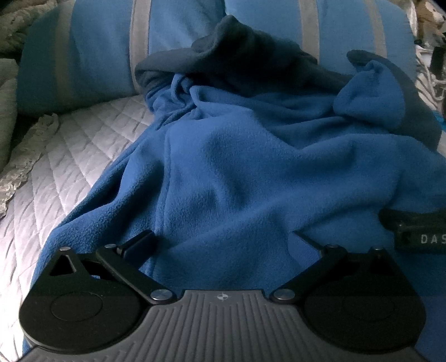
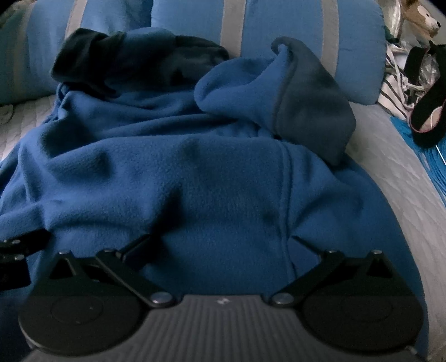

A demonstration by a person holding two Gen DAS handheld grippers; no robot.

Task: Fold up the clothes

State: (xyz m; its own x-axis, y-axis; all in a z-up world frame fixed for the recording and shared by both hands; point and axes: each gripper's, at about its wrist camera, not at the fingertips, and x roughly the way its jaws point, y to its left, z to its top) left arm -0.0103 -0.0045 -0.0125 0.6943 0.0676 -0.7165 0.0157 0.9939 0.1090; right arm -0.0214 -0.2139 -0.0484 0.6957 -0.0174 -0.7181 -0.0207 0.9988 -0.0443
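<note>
A blue fleece garment [image 1: 237, 167] lies crumpled on the bed, with dark navy cuffs [image 1: 239, 47] bunched at its far end. In the right wrist view the same fleece [image 2: 195, 172] shows one sleeve folded back, its grey-navy cuff [image 2: 315, 111] on the right. My left gripper [image 1: 223, 236] is open at the garment's near edge, with fleece lying between its spread fingers and over their tips. My right gripper [image 2: 220, 239] is also open, and fleece fills its gap the same way. Each gripper shows at the edge of the other's view, close alongside.
Blue pillows with grey stripes [image 1: 92, 55] [image 2: 278, 33] stand behind the garment. A white quilted bedspread [image 1: 69, 156] shows to the left, with a lace throw [image 1: 16, 27] beyond it. On the right lie a striped cloth [image 2: 395, 92], a black slipper [image 2: 429, 111] and a stuffed toy [image 2: 421, 19].
</note>
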